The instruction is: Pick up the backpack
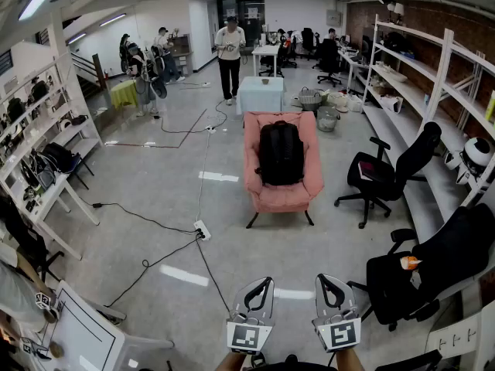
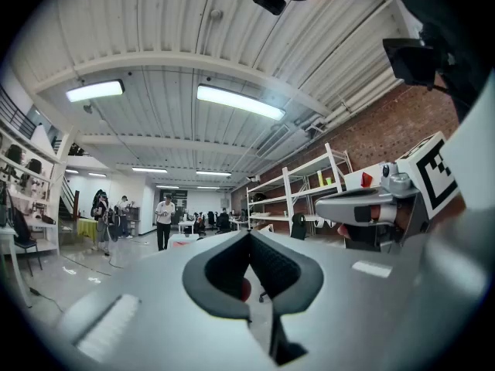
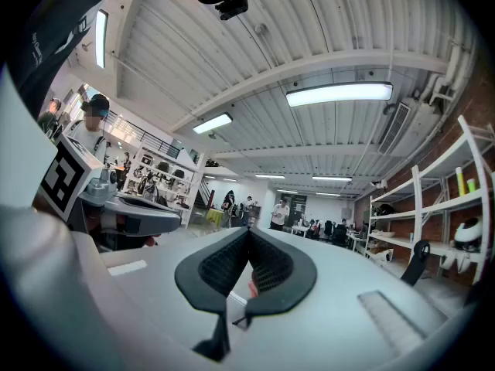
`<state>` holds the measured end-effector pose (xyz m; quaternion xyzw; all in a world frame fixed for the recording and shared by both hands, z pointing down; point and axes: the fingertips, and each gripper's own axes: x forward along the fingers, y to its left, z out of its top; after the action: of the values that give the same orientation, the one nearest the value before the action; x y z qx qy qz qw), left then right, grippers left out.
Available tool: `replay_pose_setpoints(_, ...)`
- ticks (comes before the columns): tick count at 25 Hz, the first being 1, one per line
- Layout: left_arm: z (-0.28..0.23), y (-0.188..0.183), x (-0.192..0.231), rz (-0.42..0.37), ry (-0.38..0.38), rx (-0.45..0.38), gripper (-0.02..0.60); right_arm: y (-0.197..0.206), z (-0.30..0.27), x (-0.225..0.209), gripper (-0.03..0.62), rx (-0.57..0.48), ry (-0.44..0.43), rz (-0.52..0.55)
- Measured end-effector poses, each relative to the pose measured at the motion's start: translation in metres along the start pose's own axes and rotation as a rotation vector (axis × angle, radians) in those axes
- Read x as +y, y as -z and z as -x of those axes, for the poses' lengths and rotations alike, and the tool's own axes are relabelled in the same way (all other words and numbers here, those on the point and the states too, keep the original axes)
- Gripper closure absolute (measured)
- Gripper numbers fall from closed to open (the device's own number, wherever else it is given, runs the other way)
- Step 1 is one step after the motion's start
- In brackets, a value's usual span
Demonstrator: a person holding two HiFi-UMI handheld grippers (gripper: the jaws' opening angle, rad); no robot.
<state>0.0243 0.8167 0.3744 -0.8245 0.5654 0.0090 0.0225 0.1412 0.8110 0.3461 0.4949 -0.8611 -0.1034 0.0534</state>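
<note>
The floor of a big workshop takes most of the head view, with long white shelves along the brick wall on the right and more racks on the left. In the middle of the room, well apart from the person who holds the grippers, stands a pink armchair. The backpack, black, sits upright on its seat and leans on the backrest. A black office chair is near the armchair on the right, and a small white table is behind it, where a person stands. On the floor a cable runs to a power strip, which lies between the grippers and the armchair, a little to the left. At the bottom edge the left gripper and the right gripper are side by side and point level toward the armchair. In each gripper view the two jaws meet at the tips with nothing between them, so both are closed and empty. I judge that the task is only at its start: this is the approach, and the backpack is not yet within reach. The next move calls for walking forward past the power strip, opening the jaws, and choosing a part to take, probably the top handle, which I cannot make out from here.
</note>
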Motion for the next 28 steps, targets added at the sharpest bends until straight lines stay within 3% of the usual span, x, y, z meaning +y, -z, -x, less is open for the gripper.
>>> replay_pose_setpoints(7,0.018,0.012,0.012,0.025,-0.004,0.024,0.580,0.020,0.002,0.029,0.579,0.019,-0.027,0.006)
replay_pose_setpoints(10,0.018,0.014,0.022,-0.008,0.007,-0.017,0.580,0.017,-0.005,0.043,0.579,0.035,-0.033,0.003)
replay_pose_setpoints(18,0.007,0.035,0.019,0.040,0.035,0.023,0.580,0.036,-0.007,0.051,0.579,0.103,-0.050,0.014)
replay_pose_setpoints(28,-0.073,0.044,0.011,-0.068,-0.010,0.046,0.580,0.076,-0.064,-0.001,0.579,0.097,-0.102,-0.066)
